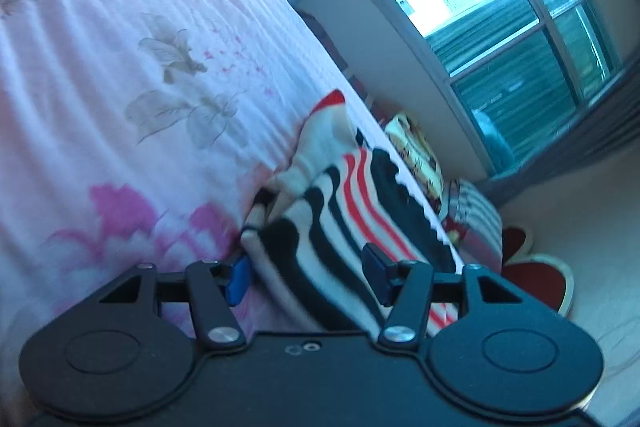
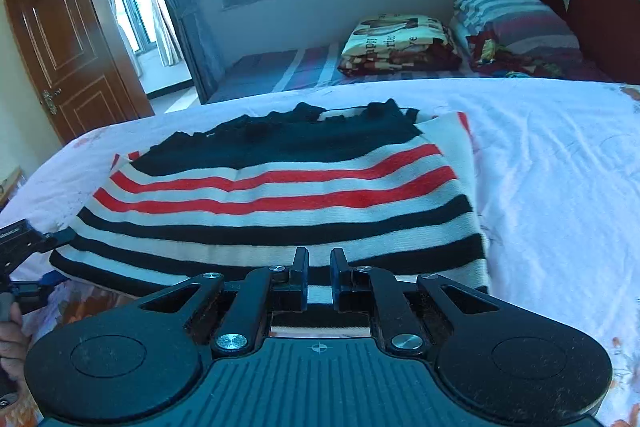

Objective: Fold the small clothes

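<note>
right wrist view: right gripper narrow over striped sweater; left gripper spread wide around its edge.

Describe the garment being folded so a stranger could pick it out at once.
Start at the big bed under its pale floral sheet. Near its front edge lies the striped sweater, flat and folded. Its black, white and red bands and black top edge set it apart from the folded blanket and the striped pillow beyond.

Striped sweater lies flat; right gripper fingers nearly closed.
</note>
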